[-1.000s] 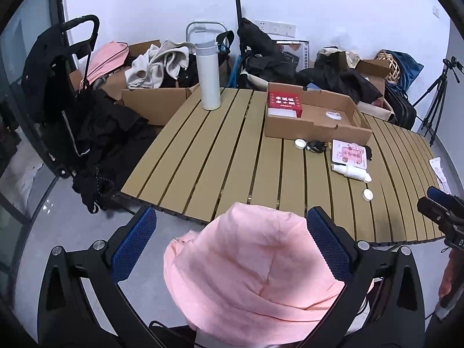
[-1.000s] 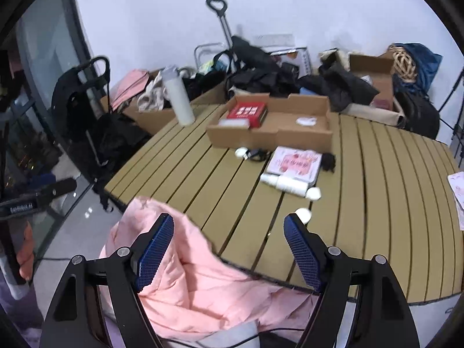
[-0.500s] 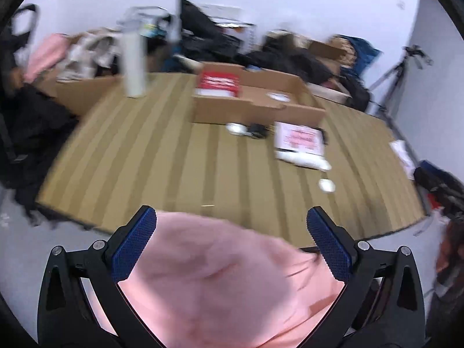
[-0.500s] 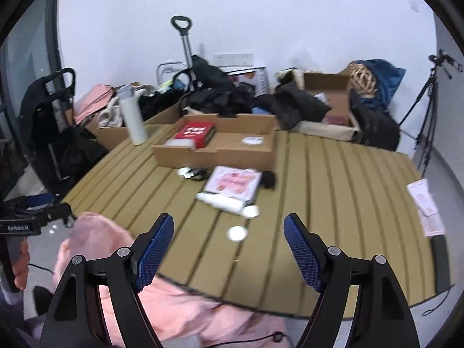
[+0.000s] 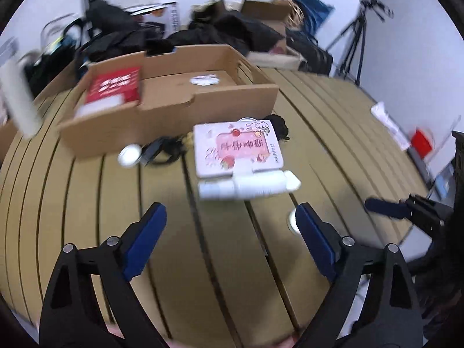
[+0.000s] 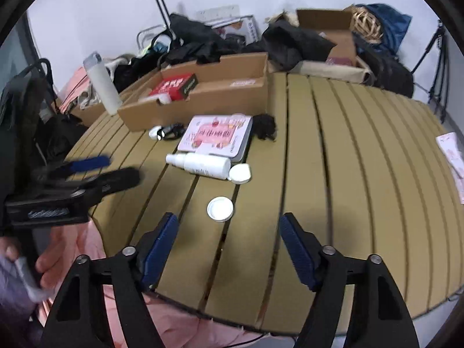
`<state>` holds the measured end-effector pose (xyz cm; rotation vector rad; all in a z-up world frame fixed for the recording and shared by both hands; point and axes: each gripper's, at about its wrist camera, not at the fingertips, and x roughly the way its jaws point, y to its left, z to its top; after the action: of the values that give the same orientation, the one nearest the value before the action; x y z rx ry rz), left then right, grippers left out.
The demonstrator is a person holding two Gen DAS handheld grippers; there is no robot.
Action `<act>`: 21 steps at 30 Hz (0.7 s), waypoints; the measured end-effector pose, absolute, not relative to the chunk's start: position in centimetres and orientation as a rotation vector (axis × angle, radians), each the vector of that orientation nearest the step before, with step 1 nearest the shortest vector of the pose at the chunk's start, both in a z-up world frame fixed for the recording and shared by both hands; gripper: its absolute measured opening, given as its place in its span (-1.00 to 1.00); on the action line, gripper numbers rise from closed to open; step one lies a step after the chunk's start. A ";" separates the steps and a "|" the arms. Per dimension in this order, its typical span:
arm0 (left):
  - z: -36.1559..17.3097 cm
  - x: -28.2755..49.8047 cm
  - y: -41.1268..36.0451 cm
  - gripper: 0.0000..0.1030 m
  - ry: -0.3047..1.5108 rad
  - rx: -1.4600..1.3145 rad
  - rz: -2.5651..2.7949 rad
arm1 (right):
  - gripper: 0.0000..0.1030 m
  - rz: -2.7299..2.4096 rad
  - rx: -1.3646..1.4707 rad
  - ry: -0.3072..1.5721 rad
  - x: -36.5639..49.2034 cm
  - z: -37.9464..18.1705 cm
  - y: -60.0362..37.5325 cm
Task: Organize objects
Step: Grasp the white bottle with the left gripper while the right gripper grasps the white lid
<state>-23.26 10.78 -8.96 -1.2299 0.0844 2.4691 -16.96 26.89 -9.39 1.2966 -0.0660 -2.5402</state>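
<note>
On the slatted table (image 5: 72, 203) lie a pink-and-white flat box (image 5: 237, 149), a white bottle (image 5: 246, 187) in front of it, a small round white lid (image 6: 220, 208), a white cap (image 5: 129, 155) and a black cable clump (image 5: 162, 152). An open cardboard box (image 5: 174, 107) behind them holds a red box (image 5: 114, 85). My left gripper (image 5: 229, 220) is open and empty just short of the bottle. My right gripper (image 6: 229, 232) is open and empty just short of the round lid. The same things show in the right wrist view: flat box (image 6: 216, 136), bottle (image 6: 203, 163), cardboard box (image 6: 200, 98).
A tall white flask (image 6: 103, 85) stands at the table's left rear. A black cloth lump (image 6: 264, 126) lies right of the flat box. Bags, cartons and a tripod (image 5: 356, 46) crowd the back wall. Pink clothing (image 6: 87, 249) sits below the near table edge.
Both grippers have moved forward over the table toward the bottle and lid. The pink clothing that filled the lower view has dropped almost out of sight. Both stay open.
</note>
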 end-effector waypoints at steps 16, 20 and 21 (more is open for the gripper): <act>-12.8 -26.5 13.2 -0.07 0.159 -1.424 2.191 | -0.38 -2.515 1.305 0.071 -20.0 -13.5 25.0; -13.3 -27.3 14.5 0.01 0.193 -1.444 2.209 | -0.38 -2.524 1.323 0.046 -19.9 -13.5 26.0; -13.3 -27.0 15.1 0.00 0.233 -1.434 2.215 | -0.38 -2.526 1.335 0.031 -19.8 -13.5 26.4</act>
<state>-27.00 15.14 -13.31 -1.4342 0.2327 2.2152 -19.77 26.36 -13.48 1.3352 0.0311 -2.5255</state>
